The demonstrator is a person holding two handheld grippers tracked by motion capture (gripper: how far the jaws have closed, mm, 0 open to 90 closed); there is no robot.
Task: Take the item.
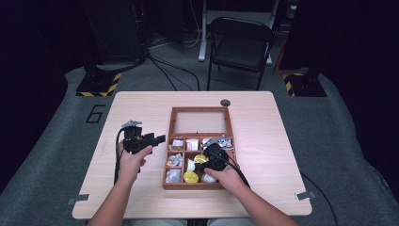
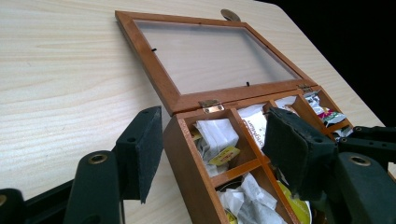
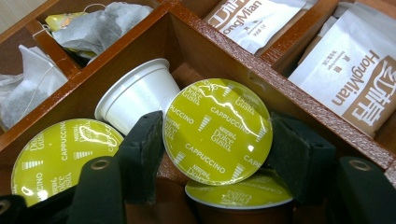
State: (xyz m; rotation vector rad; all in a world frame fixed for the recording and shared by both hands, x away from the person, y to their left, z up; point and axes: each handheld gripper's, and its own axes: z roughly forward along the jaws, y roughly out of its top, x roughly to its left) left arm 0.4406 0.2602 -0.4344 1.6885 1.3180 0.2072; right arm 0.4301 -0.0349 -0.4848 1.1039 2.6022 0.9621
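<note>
right gripper (image 3: 217, 140) clamps a tilted cappuccino capsule (image 3: 217, 130) in the wooden box (image 1: 167, 181), ready to lift toward twelve o'clock; left gripper (image 2: 219, 154) brackets the box's nine o'clock wall, contact unclear.

box near-left corner (image 2: 187, 154): its lower part runs off the bottom edge in the left gripper view.
capsule under the tilted one (image 3: 238, 198): the tilted lid covers most of it; the frame's bottom cuts its cup.
left capsule lid (image 3: 60, 158): cut by the bottom edge.
sachet print (image 1: 192, 144): too small to read from the high view.
</note>
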